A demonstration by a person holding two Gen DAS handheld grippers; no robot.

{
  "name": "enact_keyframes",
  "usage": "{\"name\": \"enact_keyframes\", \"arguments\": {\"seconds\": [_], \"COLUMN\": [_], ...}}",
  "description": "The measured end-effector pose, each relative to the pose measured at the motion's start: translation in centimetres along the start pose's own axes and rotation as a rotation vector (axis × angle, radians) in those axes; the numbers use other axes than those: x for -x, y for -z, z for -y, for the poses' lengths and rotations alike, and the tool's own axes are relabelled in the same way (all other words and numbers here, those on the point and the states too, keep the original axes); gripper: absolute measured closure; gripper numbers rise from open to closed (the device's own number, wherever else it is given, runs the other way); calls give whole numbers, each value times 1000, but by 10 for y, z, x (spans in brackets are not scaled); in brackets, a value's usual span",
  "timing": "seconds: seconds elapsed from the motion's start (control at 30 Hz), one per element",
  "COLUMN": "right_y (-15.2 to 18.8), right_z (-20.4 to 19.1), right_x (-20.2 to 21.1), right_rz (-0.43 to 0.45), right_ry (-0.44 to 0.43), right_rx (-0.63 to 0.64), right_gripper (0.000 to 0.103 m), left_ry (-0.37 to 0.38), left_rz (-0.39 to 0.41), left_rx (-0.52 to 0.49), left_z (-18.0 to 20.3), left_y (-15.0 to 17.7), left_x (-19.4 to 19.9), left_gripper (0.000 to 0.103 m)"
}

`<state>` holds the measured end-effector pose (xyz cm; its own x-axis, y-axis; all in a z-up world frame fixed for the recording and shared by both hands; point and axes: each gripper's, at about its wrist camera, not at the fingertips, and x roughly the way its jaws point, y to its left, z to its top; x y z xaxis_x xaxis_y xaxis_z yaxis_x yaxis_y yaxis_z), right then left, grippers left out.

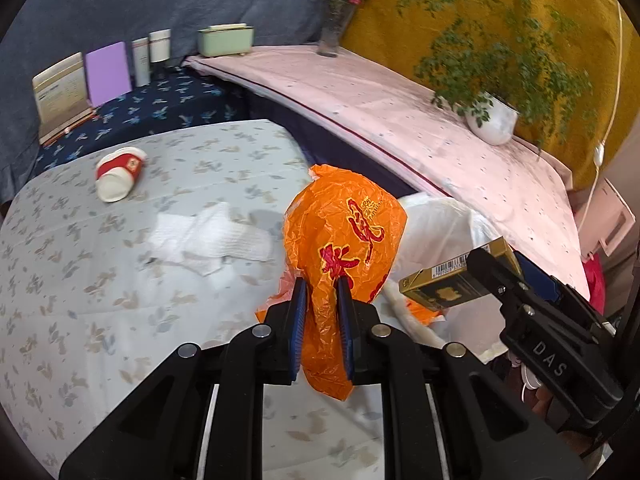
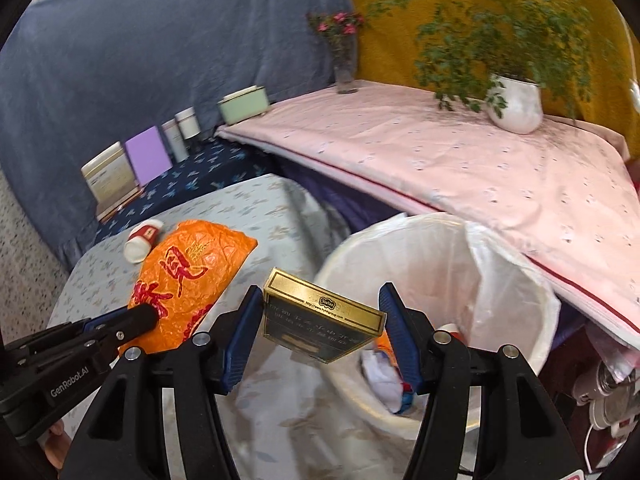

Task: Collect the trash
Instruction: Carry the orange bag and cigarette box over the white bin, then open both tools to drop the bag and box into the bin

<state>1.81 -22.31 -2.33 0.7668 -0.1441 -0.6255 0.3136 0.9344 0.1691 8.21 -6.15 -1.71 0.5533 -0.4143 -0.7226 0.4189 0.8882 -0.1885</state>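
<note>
Past the surface (image 2: 280, 208) edge sits your bin (image 2: 436, 264), so your right gripper (image 2: 322, 320) grasps the gold box (image 2: 320, 320) and your left gripper (image 1: 322, 312) pinches the orange bag (image 1: 340, 232), ready to drop in.

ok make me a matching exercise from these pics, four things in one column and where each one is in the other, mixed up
Things:
1. orange wrapper
2. gold box
3. red and white paper cup
4. white tissue

Places:
A. lying on its side on the floral table
B. pinched in the left hand-held gripper
C. lying crumpled flat on the floral table
D. between the fingers of the right hand-held gripper, by the lined bin

Pairs: 1-B, 2-D, 3-A, 4-C
</note>
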Motion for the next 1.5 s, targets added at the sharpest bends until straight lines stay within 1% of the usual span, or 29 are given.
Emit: {"name": "enact_keyframes", "arguments": {"seconds": [0.27,0.47,0.5,0.57,0.63,0.67,0.73,0.83,1.13,1.5], "right_y": [0,3,3,4,5,5,5,5,3,-1], "right_z": [52,77,79,84,86,88,91,90,73,35], "right_x": [5,6,6,5,5,5,6,6,7,7], "right_rz": [16,18,17,15,14,13,17,17,16,10], "right_ry": [87,118,119,121,127,128,125,120,96,54], "right_rx": [-82,-121,-126,-133,-144,-154,-169,-173,-153,-88], "right_gripper": [45,45,45,45,44,44,44,44,44,44], "left_ry": [80,115,122,129,129,128,117,110,82,21], "left_rz": [-23,-53,-55,-47,-37,-37,-39,-37,-30,-10], "left_rx": [-80,-118,-122,-118,-109,-107,-100,-82,-25,69], "left_z": [51,78,81,84,86,86,84,78,53,7], "left_y": [-8,-9,-10,-10,-10,-10,-10,-9,-8,-7], "left_x": [-22,-39,-42,-44,-44,-44,-44,-44,-36,-22], "left_gripper": [88,88,87,81,72,70,60,56,55,55]}}
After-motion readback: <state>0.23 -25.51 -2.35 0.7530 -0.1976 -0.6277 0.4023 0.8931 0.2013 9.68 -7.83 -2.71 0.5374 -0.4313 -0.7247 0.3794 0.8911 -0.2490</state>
